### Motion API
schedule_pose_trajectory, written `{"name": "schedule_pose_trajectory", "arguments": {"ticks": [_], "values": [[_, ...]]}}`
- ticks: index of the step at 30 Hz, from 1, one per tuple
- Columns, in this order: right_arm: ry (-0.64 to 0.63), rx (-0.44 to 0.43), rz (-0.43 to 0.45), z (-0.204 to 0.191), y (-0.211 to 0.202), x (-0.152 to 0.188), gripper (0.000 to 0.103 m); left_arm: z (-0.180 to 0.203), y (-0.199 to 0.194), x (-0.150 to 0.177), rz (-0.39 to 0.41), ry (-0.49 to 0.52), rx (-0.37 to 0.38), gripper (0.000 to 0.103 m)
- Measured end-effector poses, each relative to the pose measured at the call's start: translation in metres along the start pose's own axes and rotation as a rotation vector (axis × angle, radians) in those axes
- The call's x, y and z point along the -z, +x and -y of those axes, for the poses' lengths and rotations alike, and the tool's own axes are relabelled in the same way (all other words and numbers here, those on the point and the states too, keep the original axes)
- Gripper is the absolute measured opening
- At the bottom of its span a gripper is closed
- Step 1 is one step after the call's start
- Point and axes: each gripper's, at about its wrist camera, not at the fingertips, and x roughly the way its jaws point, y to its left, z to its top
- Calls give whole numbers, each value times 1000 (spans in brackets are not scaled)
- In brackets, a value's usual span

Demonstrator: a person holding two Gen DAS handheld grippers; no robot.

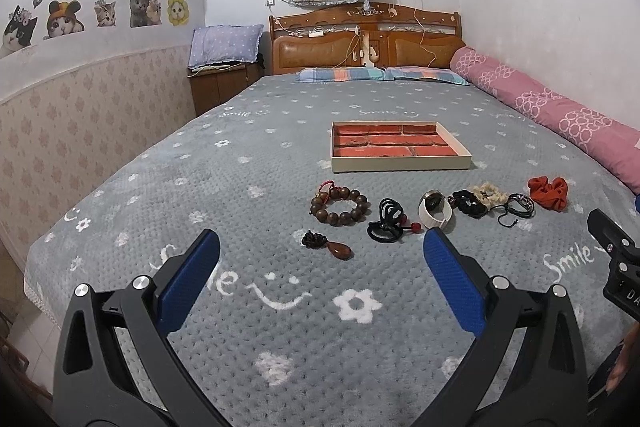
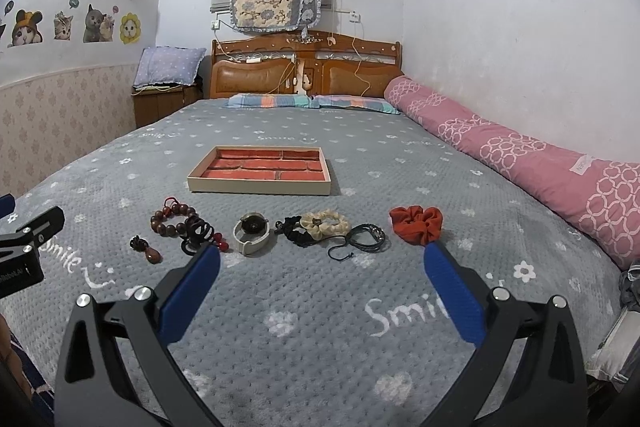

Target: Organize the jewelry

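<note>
A shallow beige tray (image 1: 400, 163) with a red brick-pattern floor lies on the grey bedspread; it also shows in the right wrist view (image 2: 260, 187). In front of it lies a row of items: a wooden bead bracelet (image 1: 339, 206), a brown pendant (image 1: 329, 246), black hair ties (image 1: 387, 223), a white watch (image 1: 435, 210), a black scrunchie (image 1: 469, 202), a cream scrunchie (image 2: 324, 223), a black cord bracelet (image 2: 366, 239) and a red scrunchie (image 2: 417, 223). My left gripper (image 1: 323, 250) is open and empty, short of the pendant. My right gripper (image 2: 323, 262) is open and empty, short of the cord bracelet.
The bed's grey spread (image 1: 280, 327) stretches around the items. A rolled pink quilt (image 2: 520, 163) lies along the right wall. Pillows (image 1: 380, 74) and a wooden headboard (image 1: 360, 39) are at the far end. A nightstand (image 1: 218, 83) stands at the left.
</note>
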Motion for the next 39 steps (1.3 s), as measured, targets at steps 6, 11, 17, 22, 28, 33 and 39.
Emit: {"name": "schedule_pose_trajectory", "arguments": {"ticks": [6, 11, 17, 22, 28, 33, 39], "values": [[1, -2, -2, 1, 0, 0, 99, 1, 0, 0, 2, 1, 2, 99], [-3, 3, 0, 0, -1, 0, 99, 2, -1, -1, -3, 0, 3, 98], [-4, 6, 2, 1, -2, 0, 99, 2, 0, -1, -3, 0, 4, 98], [-3, 4, 1, 1, -2, 0, 99, 1, 0, -2, -2, -3, 5, 98], [-6, 15, 9, 1, -2, -1, 99, 0, -1, -2, 7, -7, 5, 98], [-5, 13, 14, 1, -2, 0, 99, -1, -2, -2, 18, -12, 9, 98], [-6, 14, 24, 1, -2, -1, 99, -3, -2, -3, 28, -19, 15, 98]]}}
